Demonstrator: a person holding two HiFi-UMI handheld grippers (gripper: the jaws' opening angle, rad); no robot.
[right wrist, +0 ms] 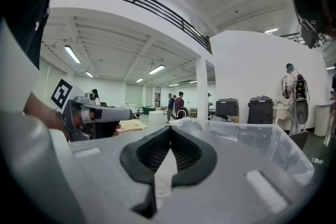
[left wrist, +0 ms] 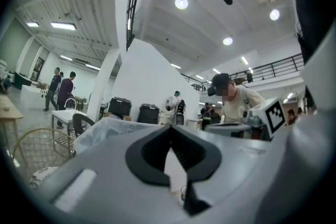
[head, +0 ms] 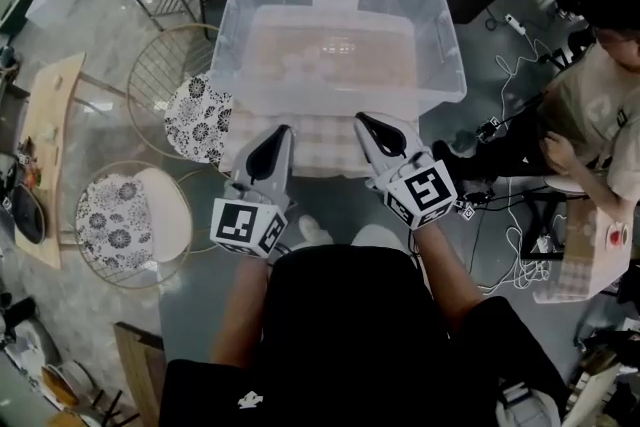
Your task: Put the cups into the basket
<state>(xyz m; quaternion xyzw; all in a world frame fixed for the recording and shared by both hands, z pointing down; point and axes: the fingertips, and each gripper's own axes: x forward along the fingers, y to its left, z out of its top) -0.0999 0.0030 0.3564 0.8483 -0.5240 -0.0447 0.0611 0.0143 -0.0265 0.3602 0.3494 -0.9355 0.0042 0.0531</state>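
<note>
Squarely before the near edge of the table [head: 300, 153], a person holds the left gripper [head: 284, 133] and the right gripper [head: 362, 121] side by side, pointing level. Each has its jaws clenched tip to tip. Both tips reach just short of the near wall of the clear basket [head: 236, 40], which covers most of the tabletop and leaves only a narrow strip of bare surface along the near side. Grey floor [head: 110, 55] lies open to the left and beyond.

One wire chair [head: 195, 120] with a flowered cushion crowds the table's left corner, and a second wire chair [head: 125, 225] stands nearer the person. A wooden table [head: 45, 165] runs along the left edge of the head view. To the right, a seated person [head: 590, 105] is cut off by the frame, with cables [head: 515, 235] strewn across the floor between them and the table.

Pale round shapes on the basket's floor look like cups [head: 300, 65], though the cloudy plastic makes them hard to count. In each gripper view a small clear rim shows through the gap below the closed tips, too faint to say what it is.
</note>
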